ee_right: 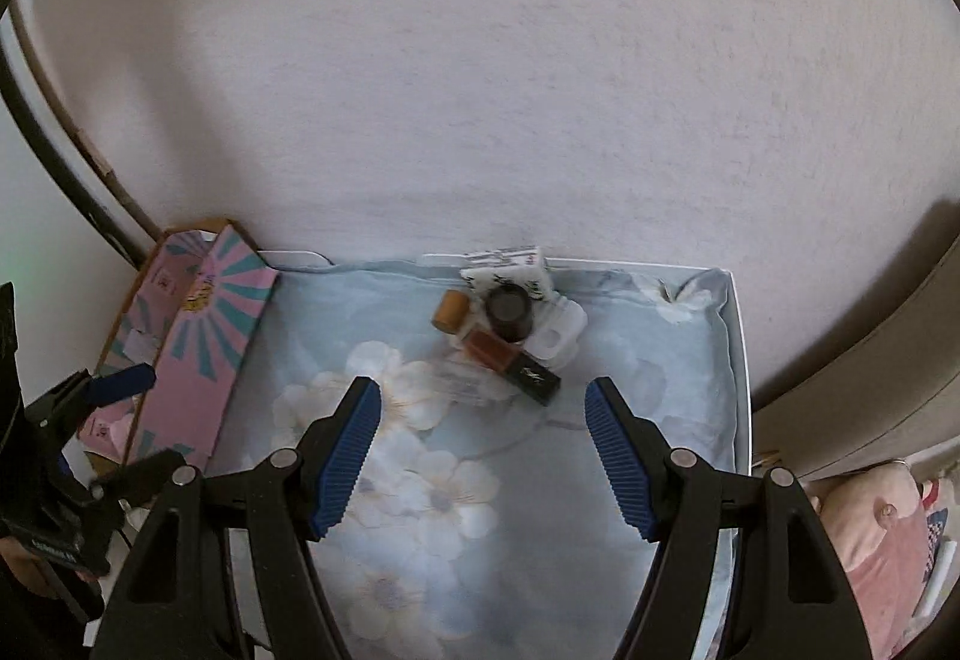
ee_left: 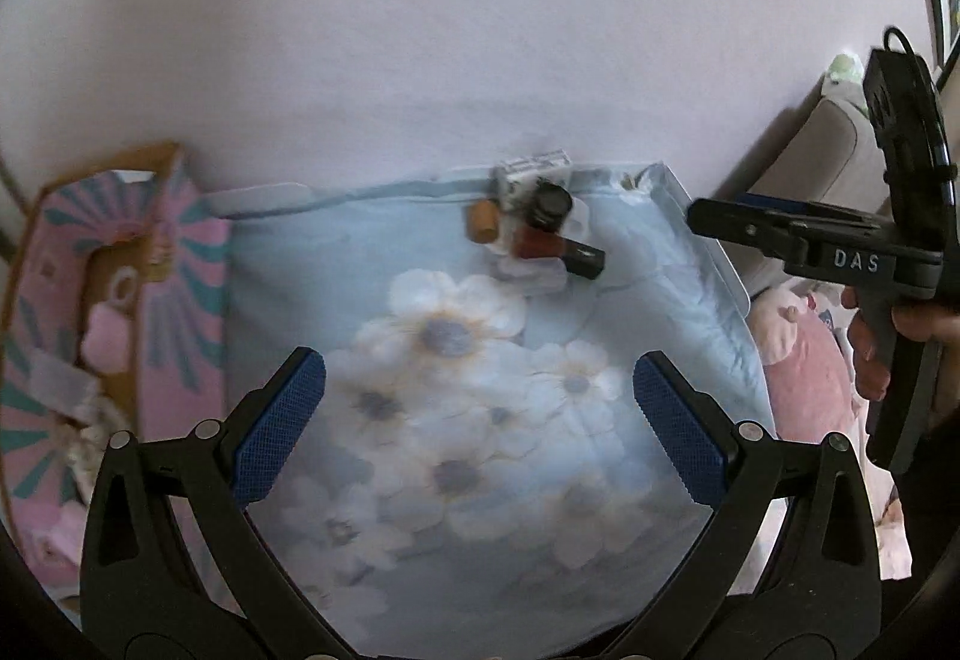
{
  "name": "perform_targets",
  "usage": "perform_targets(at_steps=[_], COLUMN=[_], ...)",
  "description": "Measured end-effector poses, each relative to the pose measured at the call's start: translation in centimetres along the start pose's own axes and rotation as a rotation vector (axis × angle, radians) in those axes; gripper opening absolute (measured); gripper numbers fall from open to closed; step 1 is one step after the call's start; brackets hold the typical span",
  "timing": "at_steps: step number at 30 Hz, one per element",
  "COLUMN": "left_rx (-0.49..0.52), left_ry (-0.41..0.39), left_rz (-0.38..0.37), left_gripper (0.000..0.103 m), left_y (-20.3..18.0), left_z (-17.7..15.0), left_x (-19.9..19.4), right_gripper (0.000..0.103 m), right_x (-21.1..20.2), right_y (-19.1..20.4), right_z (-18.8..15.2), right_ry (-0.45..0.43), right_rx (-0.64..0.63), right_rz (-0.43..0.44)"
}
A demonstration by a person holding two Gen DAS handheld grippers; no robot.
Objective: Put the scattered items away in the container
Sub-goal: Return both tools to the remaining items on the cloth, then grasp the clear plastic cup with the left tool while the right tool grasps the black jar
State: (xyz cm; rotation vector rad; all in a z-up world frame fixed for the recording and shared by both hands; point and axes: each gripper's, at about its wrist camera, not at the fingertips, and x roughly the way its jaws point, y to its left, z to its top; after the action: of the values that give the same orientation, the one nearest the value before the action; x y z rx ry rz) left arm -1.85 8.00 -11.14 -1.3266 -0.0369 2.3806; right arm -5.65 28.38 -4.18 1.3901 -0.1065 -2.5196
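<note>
Left gripper [ee_left: 480,420] spread wide over the floral cloth [ee_left: 456,378], nothing between its blue pads [ee_left: 282,426]. Right gripper [ee_right: 483,456] likewise splayed wide and empty, poised short of the pile; seen side-on in the left wrist view at 3 o'clock, gripped in a hand [ee_left: 870,354].

Scattered cosmetics bunched together at 12 o'clock on the cloth, near the wall [ee_right: 480,90]: a black-capped round jar [ee_right: 509,309] sitting on a flat clear plastic tray [ee_right: 555,333], a small amber cylinder [ee_right: 451,311] just beside the jar at its 9 o'clock, a reddish-brown bottle with a black square cap [ee_right: 513,363] lying tilted at the jar's 6 o'clock, cap pointing toward 4 o'clock. Behind them a white printed box [ee_right: 516,270] against the wall. A clear glassy item [ee_right: 465,381] at the bottle's 8 o'clock (too blurred to name).

Container, a pink cardboard box with teal rays [ee_right: 198,342], open at 9 o'clock beside the cloth, already holding pale items [ee_left: 108,342] (kinds not discernible). Pink plush [ee_left: 804,360] at 3 o'clock, off the cloth.
</note>
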Motion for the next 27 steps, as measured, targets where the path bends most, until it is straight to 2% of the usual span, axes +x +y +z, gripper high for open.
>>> perform_targets(at_steps=[4,11,14,15,19,21,23,27], left_rx=[-0.001,-0.011,-0.023,-0.033,-0.054,-0.067,-0.065,-0.043], left_ry=[-0.01,-0.046,-0.019,-0.01,-0.03,-0.043,-0.048,-0.047], left_rz=[-0.008,0.01,0.013,0.007,0.023,0.029,0.037,0.04], left_gripper=[0.102,0.099,0.089,0.083,0.081,0.079,0.074,0.053], left_y=[-1.3,-3.5,-3.7,-3.7,-3.5,-3.4,-3.5,-4.0], left_z=[-0.1,-0.1,-0.2,-0.1,0.1,0.4,0.7,1.2], left_x=[3.0,11.1,14.3,14.9,16.1,16.4,16.6,16.8], right_gripper=[0.066,0.066,0.065,0.06,0.058,0.048,0.045,0.044], right_x=[1.8,7.3,9.4,10.2,12.3,13.0,13.8,14.4], right_y=[-1.3,-3.1,-3.2,-3.2,-2.6,-2.6,-2.6,-2.8], right_z=[0.4,1.5,1.8,1.9,2.2,2.4,2.6,3.0], right_ry=[0.021,0.059,0.076,0.088,0.116,0.126,0.135,0.134], right_rx=[-0.014,-0.047,-0.072,-0.083,-0.116,-0.117,-0.116,-0.115], right_rz=[0.019,0.066,0.102,0.114,0.129,0.143,0.152,0.159])
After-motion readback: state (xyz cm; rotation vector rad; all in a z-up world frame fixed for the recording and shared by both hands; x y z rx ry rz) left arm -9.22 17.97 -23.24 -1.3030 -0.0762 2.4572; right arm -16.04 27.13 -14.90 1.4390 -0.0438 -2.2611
